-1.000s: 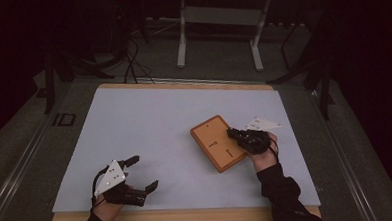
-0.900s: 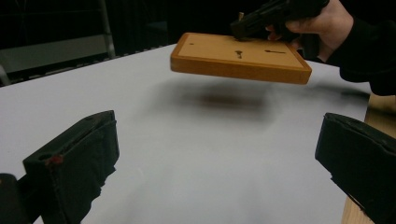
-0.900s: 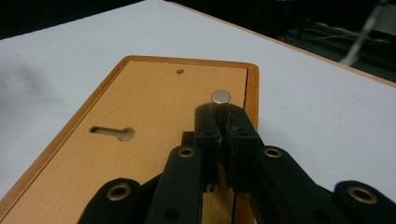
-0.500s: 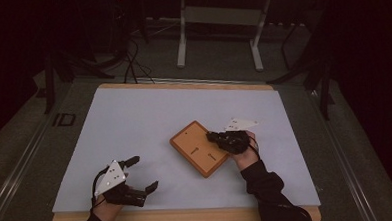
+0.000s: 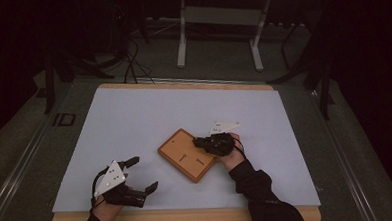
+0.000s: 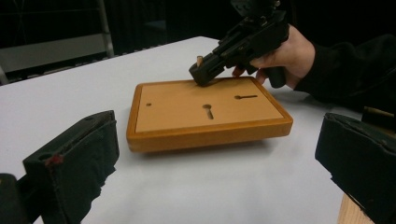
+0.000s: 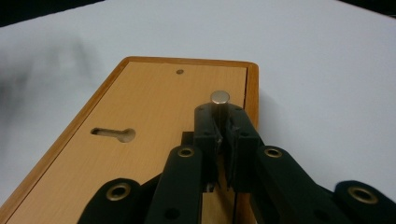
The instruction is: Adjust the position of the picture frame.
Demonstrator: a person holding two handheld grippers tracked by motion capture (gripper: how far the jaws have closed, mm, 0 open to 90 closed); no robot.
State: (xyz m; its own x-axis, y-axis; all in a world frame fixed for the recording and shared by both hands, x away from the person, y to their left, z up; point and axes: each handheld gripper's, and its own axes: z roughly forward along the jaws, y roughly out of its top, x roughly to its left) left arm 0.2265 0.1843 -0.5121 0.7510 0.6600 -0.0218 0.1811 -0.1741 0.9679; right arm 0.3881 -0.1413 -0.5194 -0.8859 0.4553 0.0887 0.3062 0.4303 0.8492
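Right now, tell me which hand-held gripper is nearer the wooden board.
Right. The right hand-held gripper is over the wooden board, shut on a small peg. The left hand-held gripper sits apart, open, near the table's front edge.

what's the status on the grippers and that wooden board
Right gripper shut on peg at the wooden board. Left gripper open, idle near the table edge. Nothing in the way.

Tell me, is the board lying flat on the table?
No, tilted: the wooden board has its right end lifted off the table, shadow beneath.
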